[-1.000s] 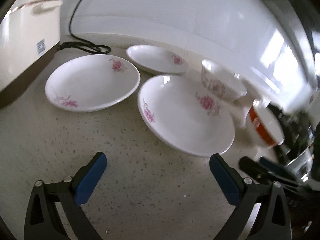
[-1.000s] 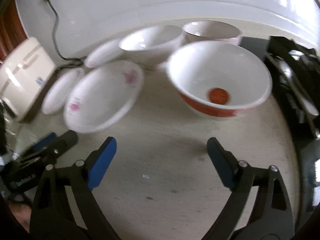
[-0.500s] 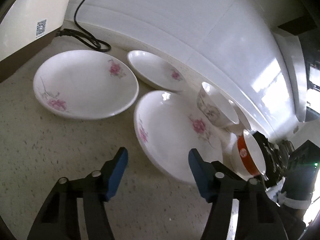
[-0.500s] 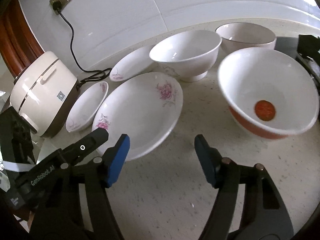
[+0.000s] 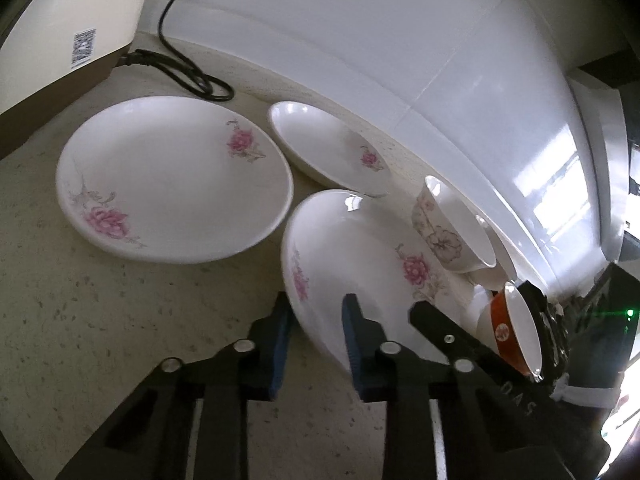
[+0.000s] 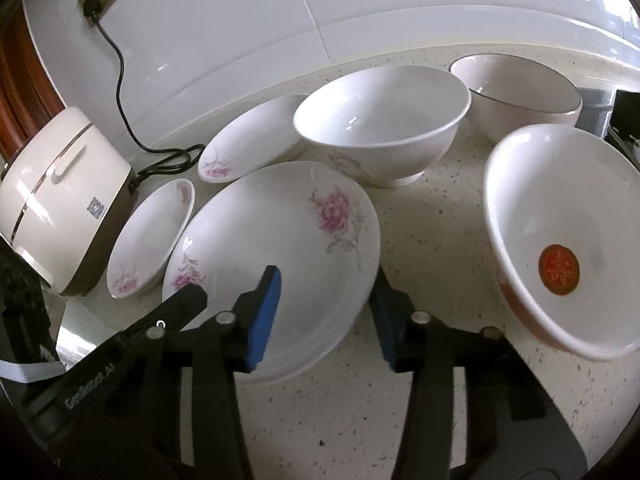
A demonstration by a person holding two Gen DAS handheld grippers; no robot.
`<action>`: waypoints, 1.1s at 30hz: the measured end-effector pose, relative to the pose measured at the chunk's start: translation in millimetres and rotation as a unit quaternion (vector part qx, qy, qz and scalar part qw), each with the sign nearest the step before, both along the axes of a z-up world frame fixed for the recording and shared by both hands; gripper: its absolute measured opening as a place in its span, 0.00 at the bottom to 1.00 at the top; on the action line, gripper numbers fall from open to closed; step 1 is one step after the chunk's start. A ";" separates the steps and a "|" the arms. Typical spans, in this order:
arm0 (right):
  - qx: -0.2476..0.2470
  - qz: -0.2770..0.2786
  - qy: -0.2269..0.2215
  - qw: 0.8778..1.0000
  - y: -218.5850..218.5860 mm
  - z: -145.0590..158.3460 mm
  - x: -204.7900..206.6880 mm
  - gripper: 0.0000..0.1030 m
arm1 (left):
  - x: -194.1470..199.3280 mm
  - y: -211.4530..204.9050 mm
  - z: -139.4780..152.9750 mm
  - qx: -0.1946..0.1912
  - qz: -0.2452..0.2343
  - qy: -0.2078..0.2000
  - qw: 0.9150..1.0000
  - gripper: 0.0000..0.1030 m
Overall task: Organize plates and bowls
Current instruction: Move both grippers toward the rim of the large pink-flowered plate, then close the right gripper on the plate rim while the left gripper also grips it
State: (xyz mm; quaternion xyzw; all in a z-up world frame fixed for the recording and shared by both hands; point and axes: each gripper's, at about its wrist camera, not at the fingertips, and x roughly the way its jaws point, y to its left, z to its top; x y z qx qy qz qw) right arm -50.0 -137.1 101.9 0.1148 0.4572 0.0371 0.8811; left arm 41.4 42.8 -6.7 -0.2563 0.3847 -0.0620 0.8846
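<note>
A large white plate with pink flowers (image 5: 360, 248) (image 6: 280, 232) lies on the speckled counter. My left gripper (image 5: 318, 320) straddles its near-left rim, jaws narrowed, one blue pad outside and one over the plate; one of its fingers (image 6: 180, 304) shows in the right wrist view. My right gripper (image 6: 326, 304) stands open around the plate's near-right rim, left pad above the plate, right pad beyond the edge. Two smaller flowered plates (image 5: 172, 176) (image 5: 324, 152) sit behind. A white bowl (image 6: 384, 116), a pinkish bowl (image 6: 516, 88) and a red-sided bowl (image 6: 560, 232) stand to the right.
A cream rice cooker (image 6: 56, 192) stands at the left, its black cord (image 5: 180, 72) coiled by the tiled wall. A dark stove edge (image 6: 624, 120) bounds the counter on the right. Bare counter (image 6: 400, 420) lies in front of the dishes.
Both grippers moved forward onto the large plate's near rim and narrowed their jaws, the left more than the right. The dishes kept their places.
</note>
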 end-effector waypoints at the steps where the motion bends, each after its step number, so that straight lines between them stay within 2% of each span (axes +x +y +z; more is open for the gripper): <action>1: 0.003 -0.005 0.000 1.000 -3.0 0.2 -0.9 0.36 | 0.0 0.4 -0.2 0.001 0.002 0.001 1.000 0.19; 8: 0.003 -0.002 0.004 1.000 -7.5 0.5 -1.5 0.26 | -5.3 -0.8 1.5 0.017 0.006 0.000 1.000 0.19; 13: 0.003 0.008 0.001 1.000 -10.0 3.7 -9.2 0.25 | -15.0 -0.2 6.5 0.017 0.004 -0.018 1.000 0.19; 20: -0.013 0.035 -0.038 0.999 -0.9 19.2 -24.8 0.25 | -31.7 6.3 10.1 0.018 0.012 -0.033 0.999 0.19; 33: 0.003 0.129 -0.067 0.989 40.4 32.7 -41.0 0.25 | -94.3 33.2 14.8 0.025 0.083 -0.025 0.996 0.19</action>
